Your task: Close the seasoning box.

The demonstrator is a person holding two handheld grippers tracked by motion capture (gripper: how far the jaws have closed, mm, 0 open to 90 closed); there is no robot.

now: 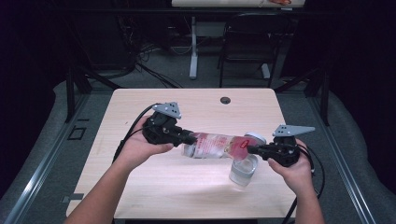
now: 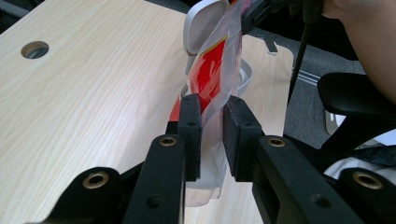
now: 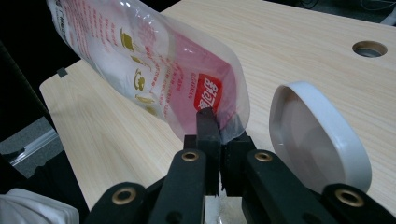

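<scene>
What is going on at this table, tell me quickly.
A person holds a clear plastic pouch with red print stretched level between two handheld grippers. The left gripper clamps one end, the right gripper pinches the other. The pouch hangs above a clear container on the wooden table, with a white lid lying beside it.

Between my jaws sits a pouch [image 3: 159,79] of thin, glossy clear plastic film, printed red and creased. My pads [image 2: 238,135] look like matt black foam, slightly rough. Right of my right jaws, the lid [image 3: 322,140] is smooth white plastic. Below them, the worktop [image 1: 154,186] is pale, matt wood-grain laminate.
</scene>
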